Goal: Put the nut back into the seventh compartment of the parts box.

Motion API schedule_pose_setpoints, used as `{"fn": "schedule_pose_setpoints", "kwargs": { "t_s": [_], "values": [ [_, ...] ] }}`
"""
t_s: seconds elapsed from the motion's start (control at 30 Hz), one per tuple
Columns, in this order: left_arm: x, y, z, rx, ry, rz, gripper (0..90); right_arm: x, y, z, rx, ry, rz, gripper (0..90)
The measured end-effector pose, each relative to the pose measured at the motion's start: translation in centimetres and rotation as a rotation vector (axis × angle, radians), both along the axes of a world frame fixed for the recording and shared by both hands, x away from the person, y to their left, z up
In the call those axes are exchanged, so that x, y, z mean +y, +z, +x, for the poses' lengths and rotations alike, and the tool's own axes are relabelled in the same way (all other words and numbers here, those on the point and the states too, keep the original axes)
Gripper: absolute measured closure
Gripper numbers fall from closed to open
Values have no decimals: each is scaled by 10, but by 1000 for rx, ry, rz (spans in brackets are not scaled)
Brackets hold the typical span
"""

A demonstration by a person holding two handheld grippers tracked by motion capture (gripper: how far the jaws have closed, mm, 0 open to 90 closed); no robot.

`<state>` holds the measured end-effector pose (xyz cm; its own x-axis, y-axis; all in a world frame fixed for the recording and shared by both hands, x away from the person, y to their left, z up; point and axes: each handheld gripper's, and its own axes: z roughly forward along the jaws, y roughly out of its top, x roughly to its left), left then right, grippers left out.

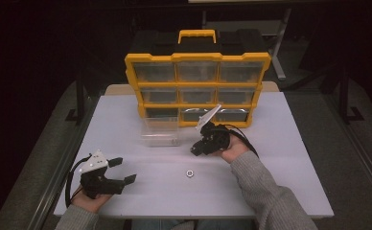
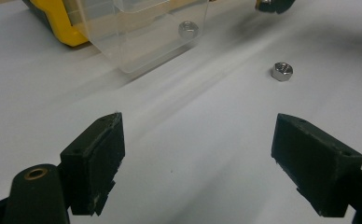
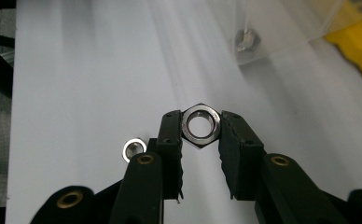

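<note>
My right gripper (image 3: 200,125) is shut on a steel hex nut (image 3: 201,125), held above the white table. In the high view that gripper (image 1: 196,149) hangs just right of a clear plastic drawer (image 1: 161,132), which has been pulled out of the yellow organizer (image 1: 197,88). One nut (image 3: 246,39) lies inside the drawer. Another nut (image 1: 190,173) lies loose on the table, seen also as the nut (image 2: 282,71) and the nut (image 3: 133,149). My left gripper (image 1: 124,170) rests open at the table's near left, its jaws (image 2: 200,154) wide apart with nothing between them.
The organizer stands upright at the back of the table (image 1: 270,158), with several clear drawers and a yellow handle (image 1: 197,34). The bottom left slot (image 1: 161,113) is without its drawer. The surroundings of the table are dark.
</note>
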<state>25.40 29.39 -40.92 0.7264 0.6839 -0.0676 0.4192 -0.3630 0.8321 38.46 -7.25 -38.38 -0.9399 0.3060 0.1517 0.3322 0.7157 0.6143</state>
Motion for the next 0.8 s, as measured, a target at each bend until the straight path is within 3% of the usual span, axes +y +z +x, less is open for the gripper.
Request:
{"fn": "schedule_pose_setpoints", "kwargs": {
  "t_s": [0.23, 0.5, 0.6, 0.63, 0.67, 0.8],
  "values": [
    [0, 0, 0, 0, 1, -3, 173, -2, 22, 9, 14, -28, 33, 691],
    [0, 0, 0, 0, 0, -1, 173, 3, 44, 21, -25, -17, 38, 691],
    [0, 0, 0, 3, 3, -4, 173, 9, 53, 27, -55, -6, 44, 691],
    [0, 0, 0, 3, 2, -4, 173, 11, 57, 27, -43, -17, 34, 691],
    [0, 0, 0, 2, 2, -5, 173, 13, 59, 30, -70, 1, 45, 691],
    [0, 0, 0, 0, 3, -10, 173, 23, 68, 34, -80, 3, 32, 691]
  ]
}}
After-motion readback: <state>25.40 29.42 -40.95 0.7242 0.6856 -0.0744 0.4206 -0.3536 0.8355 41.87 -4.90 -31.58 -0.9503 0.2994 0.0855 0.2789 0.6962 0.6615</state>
